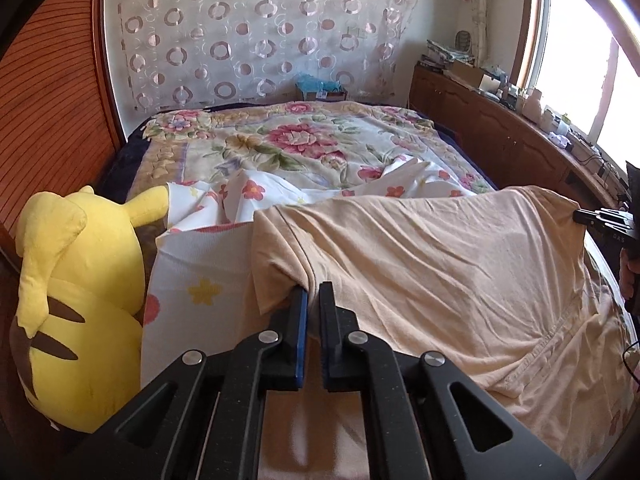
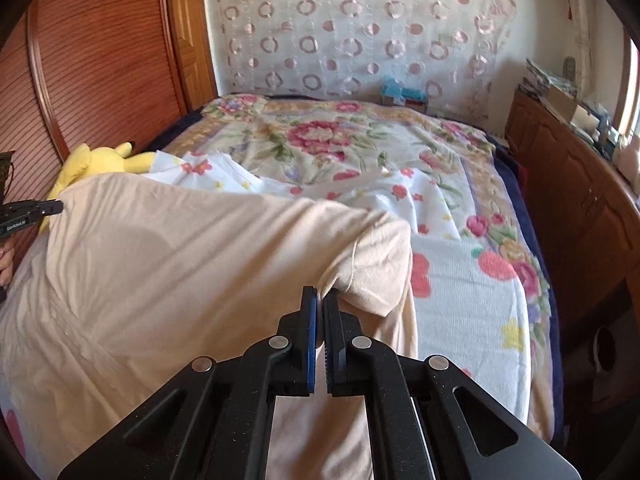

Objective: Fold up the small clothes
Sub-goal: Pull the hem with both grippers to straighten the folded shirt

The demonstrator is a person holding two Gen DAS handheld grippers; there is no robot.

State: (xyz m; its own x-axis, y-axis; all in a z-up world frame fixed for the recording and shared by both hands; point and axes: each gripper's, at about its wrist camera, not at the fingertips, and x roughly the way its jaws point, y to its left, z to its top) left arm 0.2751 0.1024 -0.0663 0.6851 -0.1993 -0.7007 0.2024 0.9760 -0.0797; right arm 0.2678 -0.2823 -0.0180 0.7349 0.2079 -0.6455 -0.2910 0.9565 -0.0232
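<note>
Though gripper-pinched (image 1: 313, 294), shirt (image 1: 420, 248) hem cropped.

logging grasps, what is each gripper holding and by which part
Both hold the peach t-shirt: left gripper pinches one sleeve seam, right gripper the other.

Peach shirt (image 1: 420, 264): lower part running out of view past both pictures' bottom edges. Yellow plush toy (image 2: 100, 160): mostly hiding behind the shirt in the right wrist view. Sideboard clutter (image 1: 552, 120): showing too small to identify.

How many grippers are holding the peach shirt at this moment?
2. The left gripper pinches the peach shirt by its left shoulder seam; the right gripper pinches the other shoulder. The shirt hangs stretched between them above the bed.
</note>
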